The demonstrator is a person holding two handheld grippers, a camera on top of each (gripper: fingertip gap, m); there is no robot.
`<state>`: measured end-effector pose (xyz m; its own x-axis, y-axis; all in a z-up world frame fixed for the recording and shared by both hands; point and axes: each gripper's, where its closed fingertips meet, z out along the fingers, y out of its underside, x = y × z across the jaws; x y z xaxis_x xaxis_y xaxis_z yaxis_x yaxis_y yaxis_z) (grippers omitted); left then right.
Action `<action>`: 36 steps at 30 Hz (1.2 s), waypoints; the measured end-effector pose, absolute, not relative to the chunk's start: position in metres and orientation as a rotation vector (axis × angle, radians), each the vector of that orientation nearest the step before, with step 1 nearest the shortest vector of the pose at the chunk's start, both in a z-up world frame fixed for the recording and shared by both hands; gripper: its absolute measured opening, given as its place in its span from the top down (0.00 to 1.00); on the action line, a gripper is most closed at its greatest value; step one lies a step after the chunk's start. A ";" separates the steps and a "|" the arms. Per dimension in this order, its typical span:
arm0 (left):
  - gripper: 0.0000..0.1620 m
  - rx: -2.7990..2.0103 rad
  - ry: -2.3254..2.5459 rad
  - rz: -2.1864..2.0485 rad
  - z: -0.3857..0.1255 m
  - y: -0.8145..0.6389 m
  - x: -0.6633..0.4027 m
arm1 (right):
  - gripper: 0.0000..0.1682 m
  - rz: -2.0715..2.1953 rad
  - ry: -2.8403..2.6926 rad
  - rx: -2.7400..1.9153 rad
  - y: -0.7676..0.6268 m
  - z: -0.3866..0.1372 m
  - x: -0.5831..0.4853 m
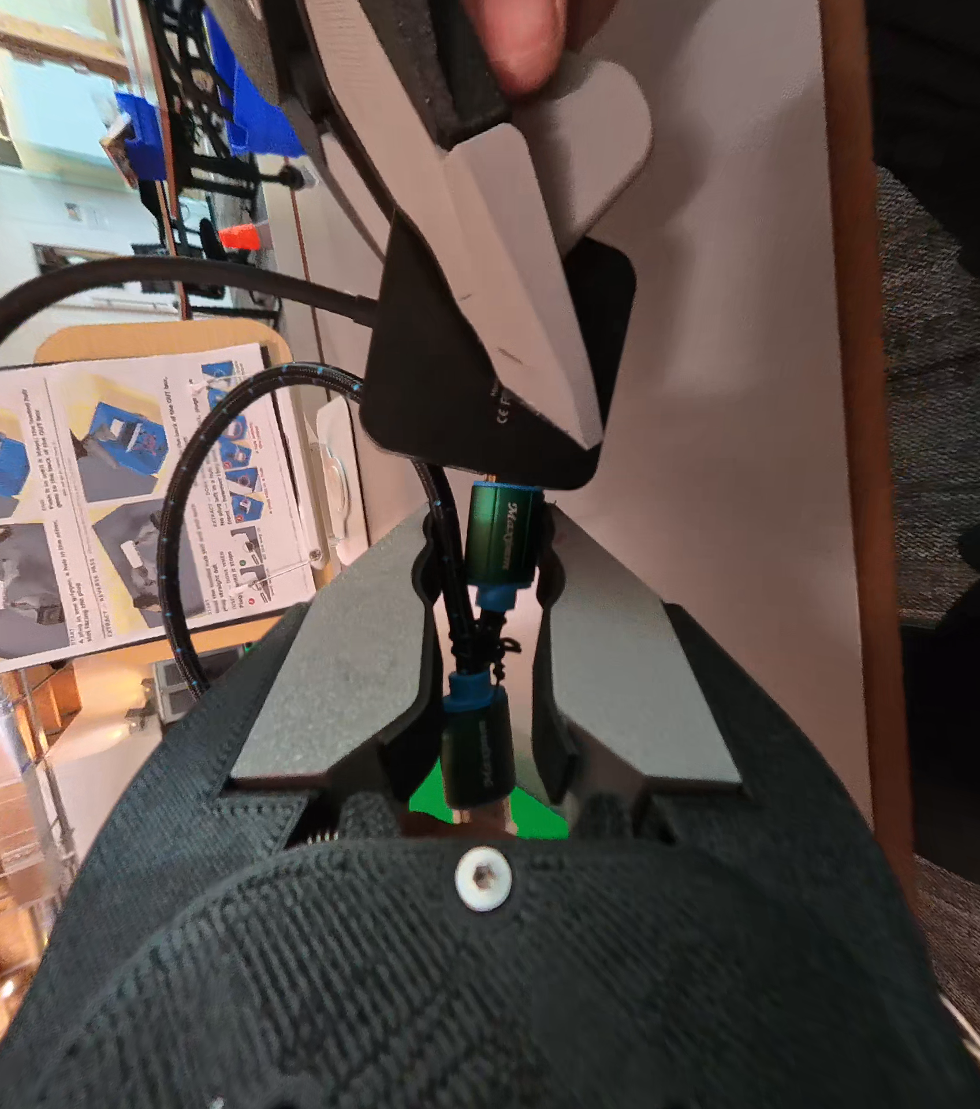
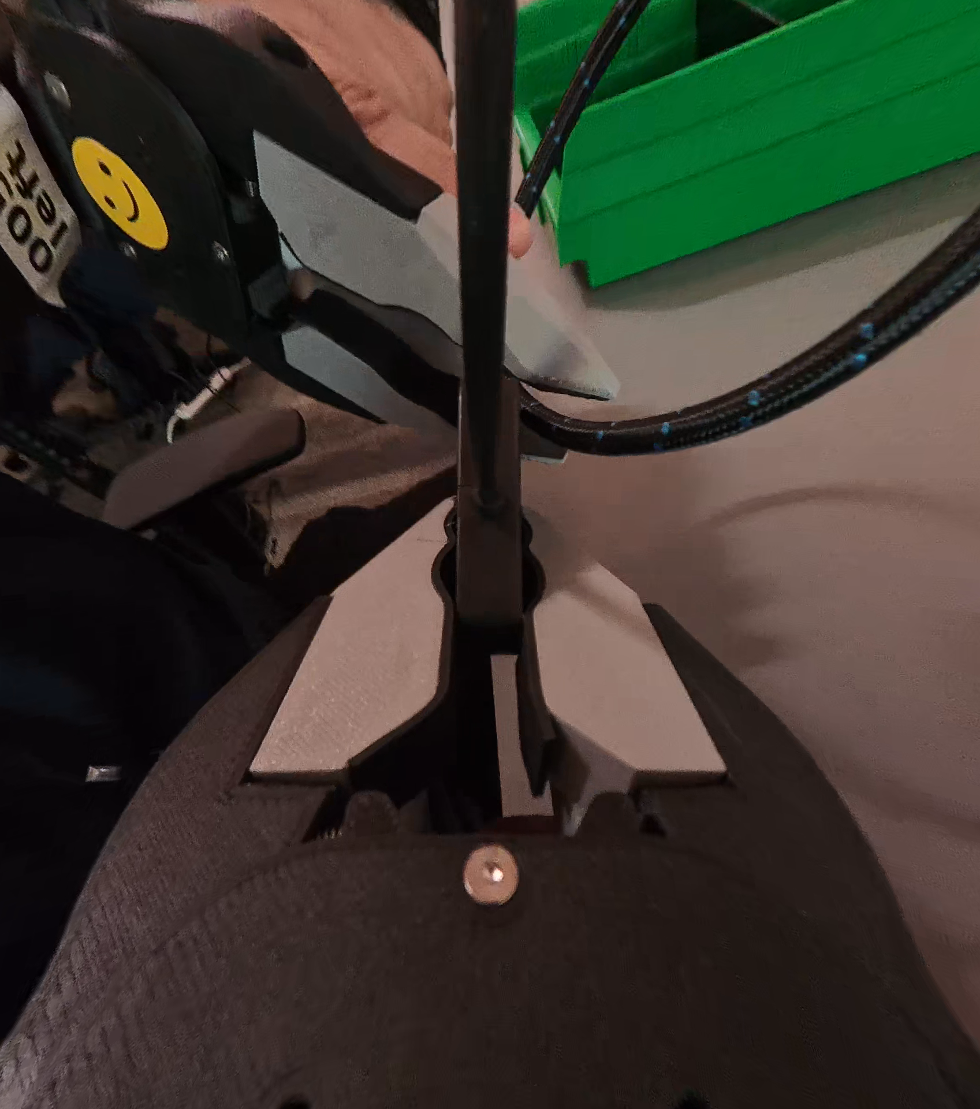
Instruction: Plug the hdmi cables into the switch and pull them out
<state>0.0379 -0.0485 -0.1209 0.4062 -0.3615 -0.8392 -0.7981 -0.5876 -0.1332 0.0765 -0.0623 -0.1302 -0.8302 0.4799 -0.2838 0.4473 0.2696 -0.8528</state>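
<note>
Holding the green HDMI plug (image 1: pixel 499 534) between its fingertips, my left gripper (image 1: pixel 490 540) has its jaws narrowed onto the plug body. The plug's metal tip sits at the near edge of the black switch (image 1: pixel 433 360); from the left wrist view I cannot tell whether it is seated in the port or just outside it. A second green plug (image 1: pixel 475 756) hangs closer to the camera than the switch, low between the left fingers, touching neither pad as far as I can see. The braided black-and-blue cable (image 1: pixel 187 480) loops off to the left of the switch, above the printed instruction sheet (image 1: pixel 115 510). My right gripper (image 2: pixel 490 540) is clamped on the switch (image 2: pixel 487 570), seen edge-on, with the switch's own plain black lead (image 2: pixel 481 240) running up from it. A green bin (image 2: pixel 775 150) stands beyond the switch on the pale table (image 2: pixel 835 600).
</note>
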 end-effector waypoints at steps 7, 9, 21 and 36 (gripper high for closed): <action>0.83 -2.121 0.930 0.985 -0.133 -0.049 0.045 | 0.92 1.491 -2.593 -0.888 -0.055 -0.143 0.086; 0.85 -2.131 0.927 0.963 -0.141 -0.051 0.045 | 0.91 1.450 -2.607 -0.897 -0.051 -0.150 0.087; 0.97 -2.257 0.681 0.972 -0.145 -0.084 -0.004 | 0.92 1.609 -2.392 -1.031 0.001 -0.122 0.064; 0.96 -2.078 0.545 1.025 -0.159 -0.049 0.004 | 0.92 1.197 -1.935 -1.258 0.169 -0.061 0.108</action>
<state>0.0040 -0.0490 -0.1587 0.5898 -0.0473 -0.8061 -0.6415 -0.6339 -0.4322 0.1076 0.1687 -0.0611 -0.4220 0.9061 -0.0298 0.4312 0.1717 -0.8857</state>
